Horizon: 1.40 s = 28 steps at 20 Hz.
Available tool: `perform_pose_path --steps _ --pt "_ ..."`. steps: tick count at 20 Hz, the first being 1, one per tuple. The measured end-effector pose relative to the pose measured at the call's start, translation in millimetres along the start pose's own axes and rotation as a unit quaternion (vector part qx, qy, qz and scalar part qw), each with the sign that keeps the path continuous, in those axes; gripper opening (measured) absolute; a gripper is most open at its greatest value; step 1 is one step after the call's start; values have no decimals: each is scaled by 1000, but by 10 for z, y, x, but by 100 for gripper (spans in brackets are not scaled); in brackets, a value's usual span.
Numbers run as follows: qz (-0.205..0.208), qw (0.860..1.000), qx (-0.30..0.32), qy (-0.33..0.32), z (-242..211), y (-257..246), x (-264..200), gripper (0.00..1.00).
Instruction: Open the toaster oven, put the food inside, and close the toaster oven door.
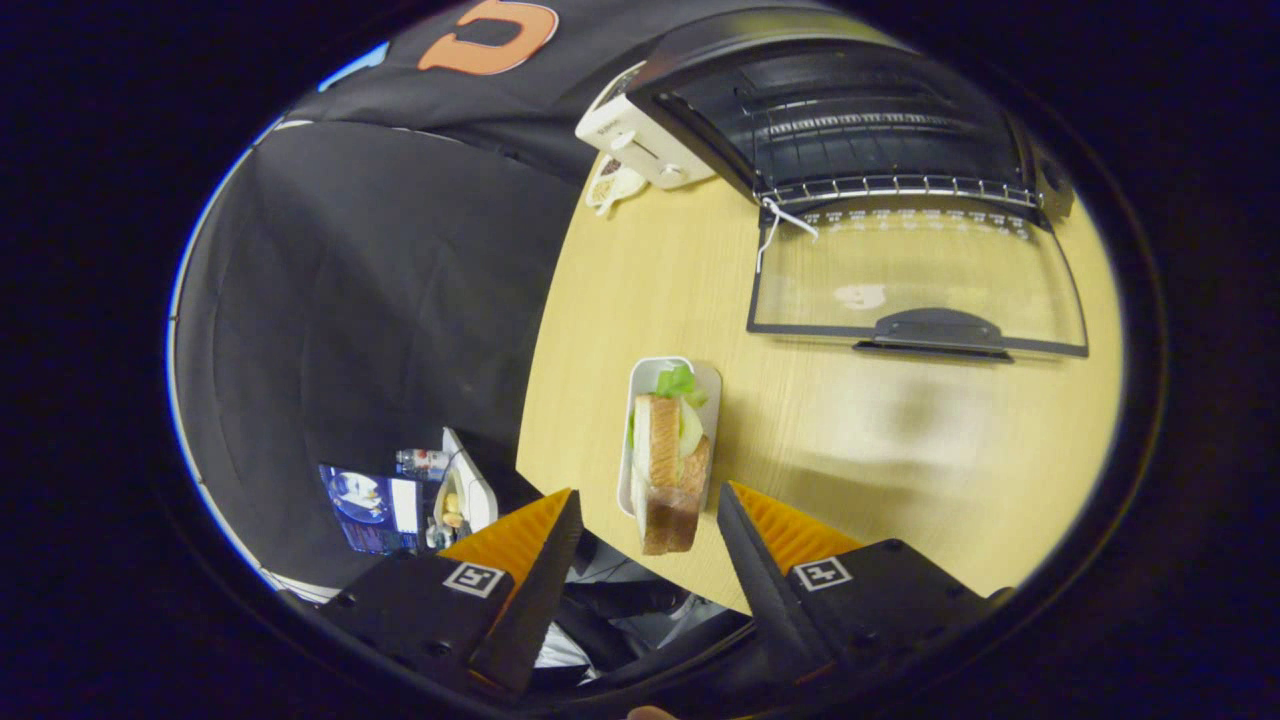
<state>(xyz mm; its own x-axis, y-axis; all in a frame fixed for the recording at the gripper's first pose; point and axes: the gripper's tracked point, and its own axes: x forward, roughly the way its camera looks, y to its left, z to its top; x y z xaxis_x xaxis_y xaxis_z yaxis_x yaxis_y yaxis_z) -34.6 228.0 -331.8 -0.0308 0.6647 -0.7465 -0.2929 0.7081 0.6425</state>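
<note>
Your toaster oven (850,120) sits at the upper right of the frame with its glass door (915,285) already dropped flat onto the bench (900,440), handle toward you, and the wire rack (900,188) showing at the mouth. So the opening step looks done, and you are now on the pick-up of the food.

The sandwich (665,470) lies in a small white tray (640,385) at lower centre of the frame, near the bench's edge. Your claw (650,510) is spread wide, with the near end of the sandwich lying between its two fingers and neither one touching it.

For the next move, come down so the fingers straddle the bread, then close gently; soft bread will likely crush or slip. After that you need to carry it over the open door onto the rack.
</note>
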Motion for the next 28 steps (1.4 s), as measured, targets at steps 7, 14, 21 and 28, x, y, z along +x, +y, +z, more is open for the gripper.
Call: perform_pose_path --steps 7,14,21,28 --pt "26 999 33 31 -1 -30 225 61" --pt "58 996 55 36 -55 60 92 29" --pt "145 982 114 -42 170 379 -688 24" --pt "169 948 175 -206 689 110 -1603 24"
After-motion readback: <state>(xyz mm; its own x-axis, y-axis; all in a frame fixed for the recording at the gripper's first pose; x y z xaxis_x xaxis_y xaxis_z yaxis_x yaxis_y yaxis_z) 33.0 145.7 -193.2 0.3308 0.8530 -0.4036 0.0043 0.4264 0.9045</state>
